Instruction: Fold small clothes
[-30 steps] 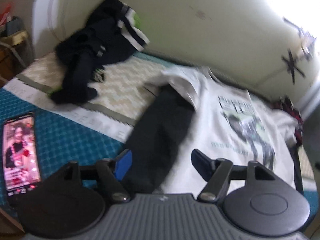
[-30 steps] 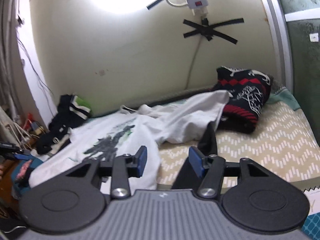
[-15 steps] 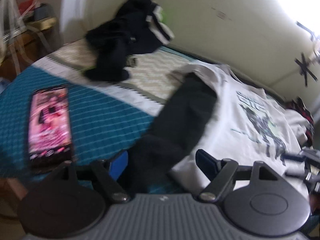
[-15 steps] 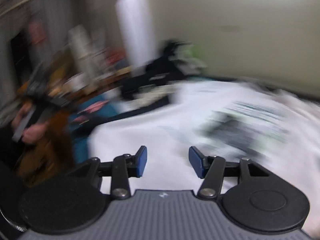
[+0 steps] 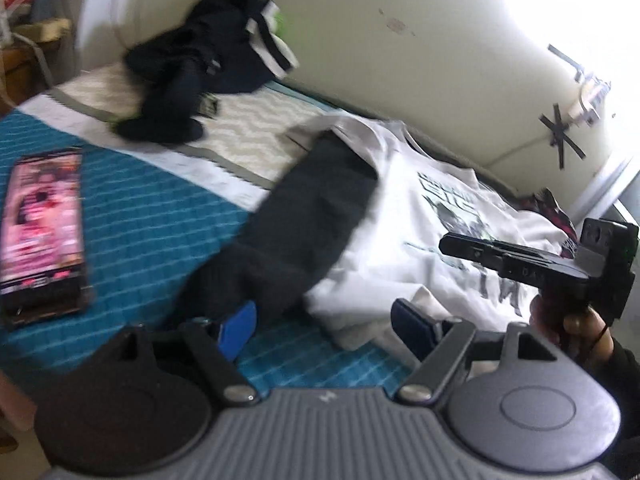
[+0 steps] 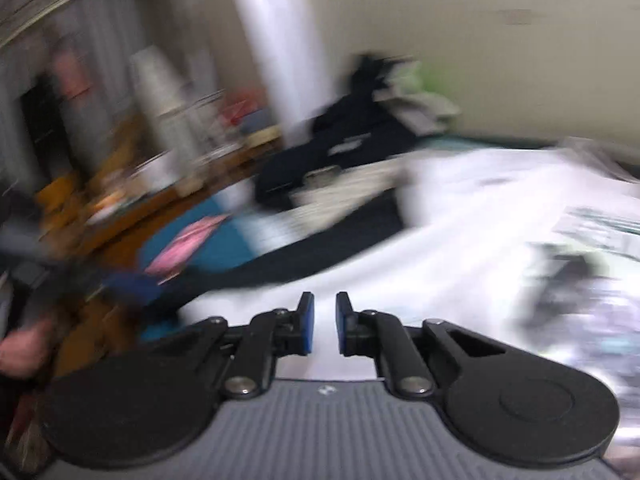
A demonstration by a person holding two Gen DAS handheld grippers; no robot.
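A white T-shirt with a dark print (image 5: 448,232) lies spread on the bed, and shows blurred in the right wrist view (image 6: 460,248). A long black garment (image 5: 304,224) lies across its left side and onto the teal cover. My left gripper (image 5: 324,324) is open, low over the black garment's near end and the shirt's hem. My right gripper (image 6: 324,322) hovers over the white shirt with its pads nearly together, a narrow gap between them and nothing in it. It also shows in the left wrist view (image 5: 540,264), held by a hand.
A phone with a lit screen (image 5: 40,220) lies on the teal bedcover (image 5: 160,216) at left. A pile of black clothes (image 5: 200,76) sits at the far corner by the wall. A red-and-black garment (image 5: 556,216) lies far right. A cluttered wooden table (image 6: 120,200) stands beside the bed.
My right gripper has swung left across the bed and its jaws have closed from wide to nearly together. My left gripper has drawn back slightly and stays open.
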